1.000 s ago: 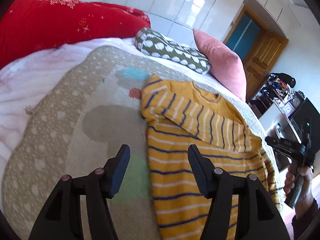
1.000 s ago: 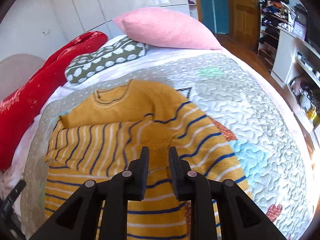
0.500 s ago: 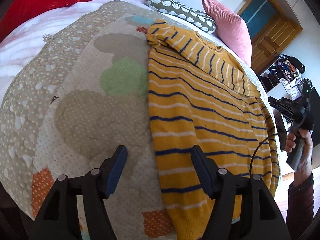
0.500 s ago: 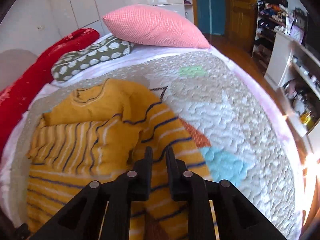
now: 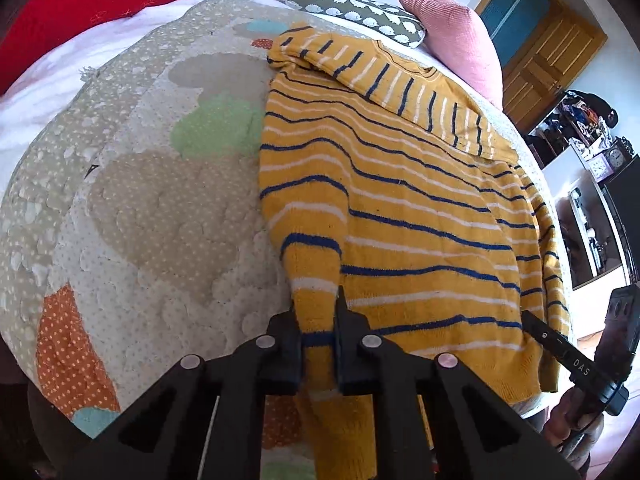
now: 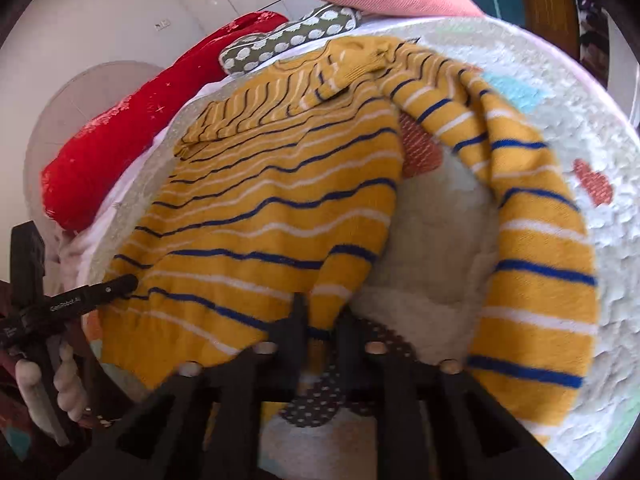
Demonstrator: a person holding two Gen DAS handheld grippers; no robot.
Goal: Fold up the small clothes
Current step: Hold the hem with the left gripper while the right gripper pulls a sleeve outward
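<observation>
A yellow sweater with blue and white stripes lies on the quilted bedspread, one sleeve folded across its chest. My left gripper is shut on the sweater's near left hem corner. In the right wrist view the sweater spreads ahead, its other sleeve trailing down the right side. My right gripper is shut on the near right hem corner. Each gripper shows at the edge of the other's view, the right one and the left one.
A red pillow, a spotted green pillow and a pink pillow lie at the head of the bed. A wooden door and cluttered shelves stand to the right. The bed's near edge is just below both grippers.
Both grippers moved back and down to the sweater's near hem. The left gripper went from open to shut on the left corner. The right gripper now grips the right corner.
</observation>
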